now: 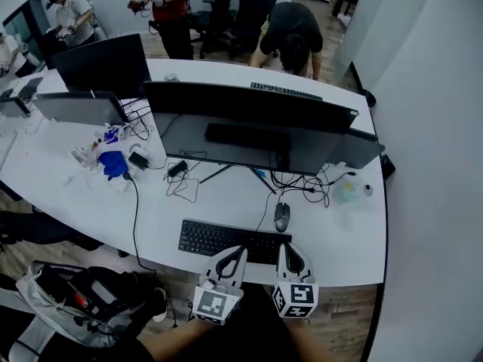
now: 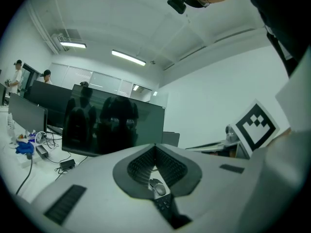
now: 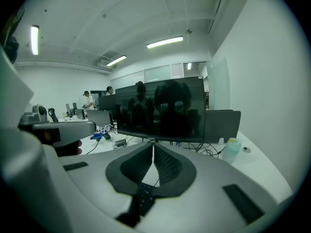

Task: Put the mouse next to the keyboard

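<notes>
My left claw is closed, tips together with nothing between them. It hovers over the near edge of the keyboard, right of its middle. My right claw is closed and empty too, and hangs just off the keyboard's right end, beside the left claw. The mouse lies on the desk just behind the keyboard's right end, clear of both claws, and its cable runs away from the keyboard toward the monitor. Looking along my left claw's jaws, I see the mouse through the gap behind the tips, with the keyboard's keys below it. Looking along my right claw's jaws, I see only keys.
</notes>
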Motion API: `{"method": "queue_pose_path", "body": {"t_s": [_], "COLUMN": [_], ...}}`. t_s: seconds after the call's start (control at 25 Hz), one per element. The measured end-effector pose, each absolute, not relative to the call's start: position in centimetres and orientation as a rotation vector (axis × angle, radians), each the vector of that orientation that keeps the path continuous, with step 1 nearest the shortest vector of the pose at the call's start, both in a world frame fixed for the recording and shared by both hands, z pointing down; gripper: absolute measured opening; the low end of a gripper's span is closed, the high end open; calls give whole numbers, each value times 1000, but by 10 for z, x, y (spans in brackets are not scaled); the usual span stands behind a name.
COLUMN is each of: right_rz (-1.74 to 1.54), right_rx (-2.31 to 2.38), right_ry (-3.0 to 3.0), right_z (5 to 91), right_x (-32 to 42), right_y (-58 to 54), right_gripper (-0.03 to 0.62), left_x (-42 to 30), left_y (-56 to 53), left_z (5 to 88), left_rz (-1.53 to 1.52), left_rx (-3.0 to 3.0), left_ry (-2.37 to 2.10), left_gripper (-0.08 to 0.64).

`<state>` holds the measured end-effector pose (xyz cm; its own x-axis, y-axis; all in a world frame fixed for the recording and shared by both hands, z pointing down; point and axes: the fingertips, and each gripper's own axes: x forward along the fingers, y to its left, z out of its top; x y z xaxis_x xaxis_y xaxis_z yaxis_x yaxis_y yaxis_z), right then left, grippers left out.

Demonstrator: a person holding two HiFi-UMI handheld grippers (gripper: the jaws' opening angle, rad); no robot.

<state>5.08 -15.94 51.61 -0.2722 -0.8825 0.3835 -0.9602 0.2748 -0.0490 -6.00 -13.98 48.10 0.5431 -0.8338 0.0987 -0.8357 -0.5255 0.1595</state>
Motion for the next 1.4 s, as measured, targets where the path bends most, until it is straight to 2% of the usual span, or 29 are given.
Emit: {"method": "queue_pose_path", "body": {"t_s": [0.2,0.28,0.72,0.92,1.16,1.4], "right_rz": [477,500,720,776,859,860], "right_rx": [1640,1639,1543,1512,1438,1395], "right_ry": [-2210,-2182,-2000,-1944,-1857,-1800], "right_z": [562,581,688,723,763,783], "right_x": [69,77,107,107,108,111], "right_y": [-204,-220,-279,-293,-298,-297], "right_gripper": [32,87,215,233,285,290], "left_x": [-40,-34,-24,-26,-26,-31], "left_y": [-177,-189,-237,-247,-257,-260], "left_z": [489,492,510,517,522,525], "left_rz": [25,32,123,144,159,184], "left_rx": [2557,2547,2485,2454,2424,2405], "left_ry": [-1435,-1434,-1488,-1511,-1528,-1552], "left_gripper": [5,5,5,5,5,5]}}
